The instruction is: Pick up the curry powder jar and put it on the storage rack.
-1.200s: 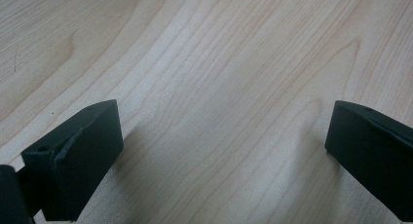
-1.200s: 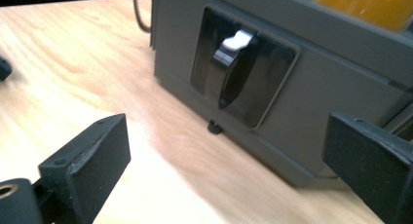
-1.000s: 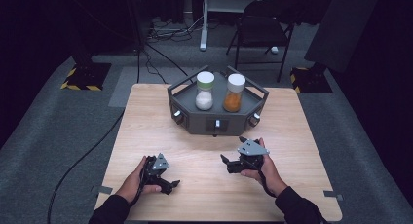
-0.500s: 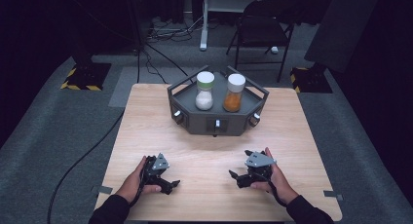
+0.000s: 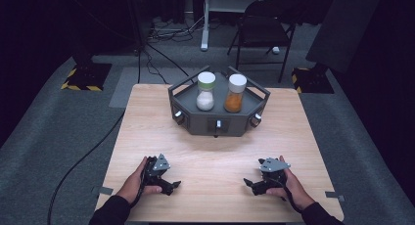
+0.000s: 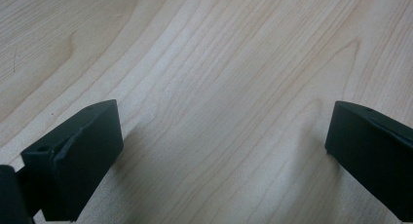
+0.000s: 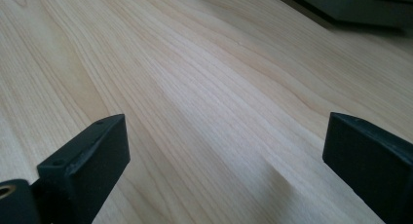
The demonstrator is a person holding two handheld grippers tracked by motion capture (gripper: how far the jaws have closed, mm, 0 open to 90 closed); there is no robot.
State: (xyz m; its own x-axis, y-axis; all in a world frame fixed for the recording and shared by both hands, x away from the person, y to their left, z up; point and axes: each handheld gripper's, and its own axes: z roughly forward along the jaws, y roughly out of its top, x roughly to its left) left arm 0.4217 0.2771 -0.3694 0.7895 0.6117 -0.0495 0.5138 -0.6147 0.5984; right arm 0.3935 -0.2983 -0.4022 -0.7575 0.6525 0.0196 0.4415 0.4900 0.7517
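Pale wood grain runs under both of my claws. I count two jars in the grey six-sided tray [image 5: 195, 118] at the far middle of the worktop [image 5: 147, 122]: a jar of white powder [image 5: 205, 92] with a pale green lid on the left, and a jar of orange powder [image 5: 235, 94] with a white lid just beside it on the right, both upright. I see three small knobs on the tray's front faces.

I see dark grey carpet around the worktop, with cables across it, a folding chair [image 5: 266, 24] behind, and two yellow-and-black striped bases at the far left and far right.

My left claw [image 5: 171, 184] rests low on the near left of the worktop, held in a hand [image 5: 135, 183]; in the left gripper view [image 6: 221, 160] its jaws stand wide apart with bare wood between them. My right claw [image 5: 250, 184] sits at the near right in the other hand [image 5: 292, 186]; in the right gripper view [image 7: 224, 170] it is equally wide and grips nothing. Both are well apart from the tray and its jars.
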